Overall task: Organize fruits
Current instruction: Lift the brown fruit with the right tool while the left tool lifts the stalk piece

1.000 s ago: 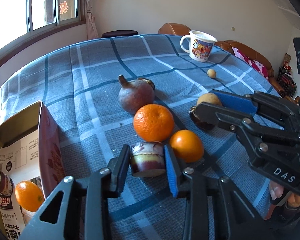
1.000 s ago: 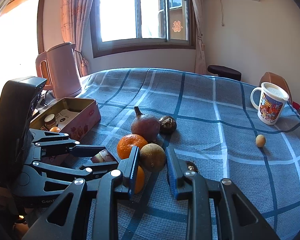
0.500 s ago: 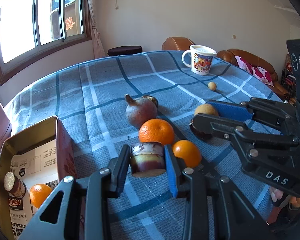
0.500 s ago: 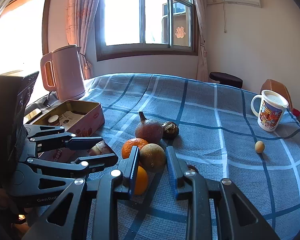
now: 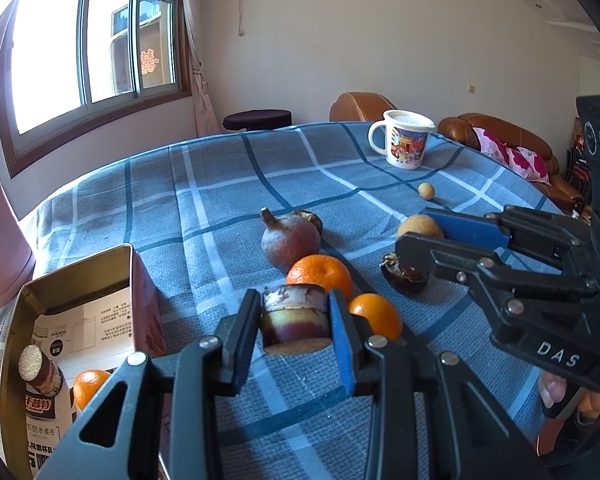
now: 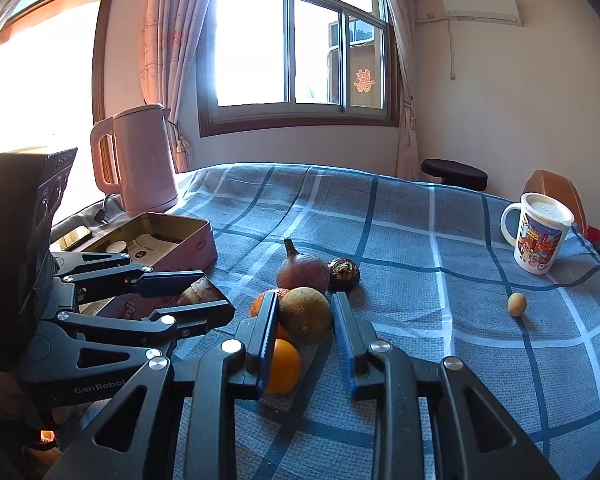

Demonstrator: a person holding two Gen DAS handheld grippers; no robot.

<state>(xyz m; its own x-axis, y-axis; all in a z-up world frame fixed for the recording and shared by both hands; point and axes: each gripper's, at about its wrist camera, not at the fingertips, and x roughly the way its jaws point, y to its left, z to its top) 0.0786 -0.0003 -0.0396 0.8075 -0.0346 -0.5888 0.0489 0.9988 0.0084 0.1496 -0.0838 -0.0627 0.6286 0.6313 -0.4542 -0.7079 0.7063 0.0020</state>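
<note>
My left gripper [image 5: 294,322] is shut on a short purple cut piece of sugarcane [image 5: 295,318], lifted above the blue checked tablecloth [image 5: 220,208]. My right gripper [image 6: 305,326] is shut on a round brownish-yellow fruit [image 6: 305,314], also held off the cloth. On the cloth lie a purple-brown pomegranate [image 5: 290,240], two oranges [image 5: 320,274] [image 5: 376,314], a dark split fruit [image 5: 402,276] and a small yellow fruit [image 5: 425,191]. The open tin box [image 5: 72,280] at the left holds an orange [image 5: 88,386] and a small bottle [image 5: 40,372].
A printed white mug [image 5: 404,142] stands at the far right of the table. A pink kettle [image 6: 140,160] stands behind the tin box [image 6: 168,236]. A brown sofa [image 5: 500,140] and a dark stool [image 5: 258,119] lie beyond the table's edge.
The left gripper has risen with the sugarcane piece and tipped upward, showing more of the window and wall. The right gripper has also tipped up a little, keeping its fruit.
</note>
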